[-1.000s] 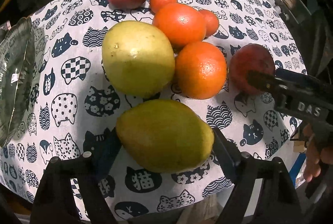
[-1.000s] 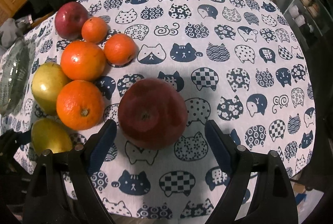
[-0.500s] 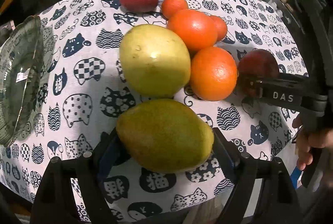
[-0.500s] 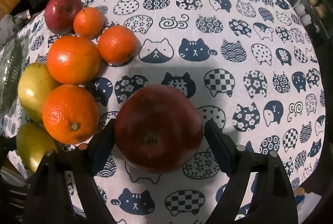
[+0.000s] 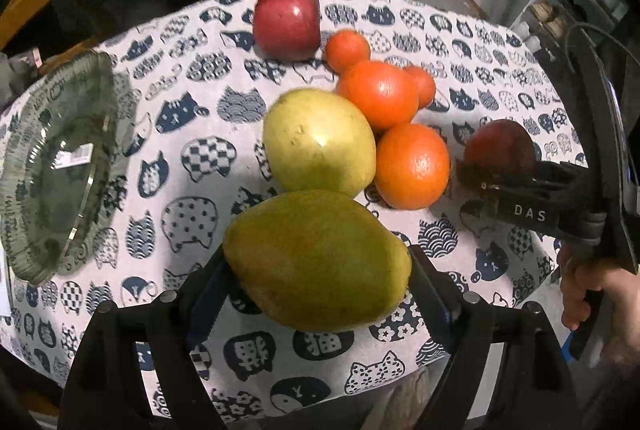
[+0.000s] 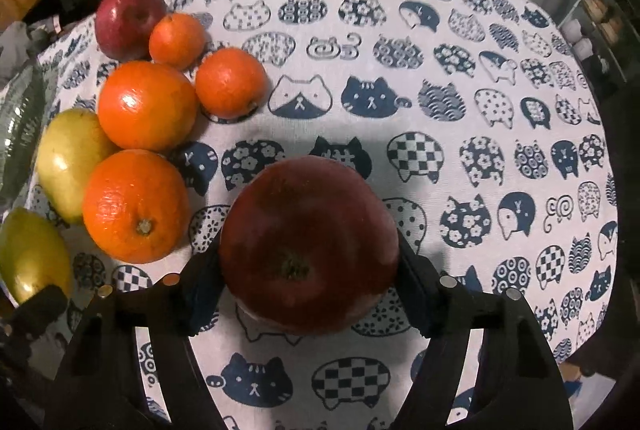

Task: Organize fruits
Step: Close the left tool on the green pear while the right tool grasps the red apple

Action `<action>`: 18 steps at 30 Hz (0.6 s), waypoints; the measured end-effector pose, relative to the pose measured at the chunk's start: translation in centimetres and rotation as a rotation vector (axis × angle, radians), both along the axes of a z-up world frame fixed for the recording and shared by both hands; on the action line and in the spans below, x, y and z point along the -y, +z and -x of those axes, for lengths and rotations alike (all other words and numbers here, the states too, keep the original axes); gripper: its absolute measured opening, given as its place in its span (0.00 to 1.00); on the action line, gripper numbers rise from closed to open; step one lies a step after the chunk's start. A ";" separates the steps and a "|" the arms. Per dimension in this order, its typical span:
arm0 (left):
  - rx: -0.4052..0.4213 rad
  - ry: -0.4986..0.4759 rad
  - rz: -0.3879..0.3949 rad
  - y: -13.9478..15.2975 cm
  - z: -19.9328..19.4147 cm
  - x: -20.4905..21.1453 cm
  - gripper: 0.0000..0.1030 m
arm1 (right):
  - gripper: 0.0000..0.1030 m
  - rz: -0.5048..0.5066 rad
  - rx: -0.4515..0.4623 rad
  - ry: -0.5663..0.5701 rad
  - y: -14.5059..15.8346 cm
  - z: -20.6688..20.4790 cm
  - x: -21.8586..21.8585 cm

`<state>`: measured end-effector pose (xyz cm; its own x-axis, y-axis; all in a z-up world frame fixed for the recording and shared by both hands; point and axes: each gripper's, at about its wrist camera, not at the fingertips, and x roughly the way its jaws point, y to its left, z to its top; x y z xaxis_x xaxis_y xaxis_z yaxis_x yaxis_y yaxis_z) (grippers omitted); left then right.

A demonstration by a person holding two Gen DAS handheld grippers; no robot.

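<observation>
My left tool (image 5: 316,270) is clamped on a green mango (image 5: 316,262), near edge of the surface (image 5: 200,118). My right tool (image 6: 308,270) is closing around the dark apple (image 6: 308,250), pads at its sides.

Your left black plastic two-finger gripper (image 5: 316,266) has blue pads (image 5: 208,290) and silver screws; your right black gripper (image 5: 500,186) reads "DAS" in white

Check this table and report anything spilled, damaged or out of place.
Nothing spilled or broken. One dark red apple sits apart from the fruit cluster, between the closing jaws of the right gripper. The left gripper grips a green mango.
</observation>
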<state>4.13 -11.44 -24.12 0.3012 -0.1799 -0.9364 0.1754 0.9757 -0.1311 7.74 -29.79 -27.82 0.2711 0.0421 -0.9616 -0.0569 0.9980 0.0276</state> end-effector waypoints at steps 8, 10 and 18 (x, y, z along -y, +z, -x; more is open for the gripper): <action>0.078 0.010 0.006 2.4 0.2 -0.7 0.83 | 0.72 0.006 0.136 -0.009 4.1 1.5 -0.7; 0.110 0.009 0.003 3.2 0.4 -0.9 0.83 | 0.72 0.000 0.161 -0.008 5.1 1.2 -0.3; 0.191 0.010 0.004 6.2 0.8 -1.6 0.83 | 0.72 0.006 0.256 -0.002 9.2 1.6 -0.4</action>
<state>3.35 -9.85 -17.90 0.4756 -0.1797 -0.8611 0.1875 0.9771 -0.1004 6.11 -29.39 -18.57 0.5055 0.0358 -0.8621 -0.0590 0.9982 0.0068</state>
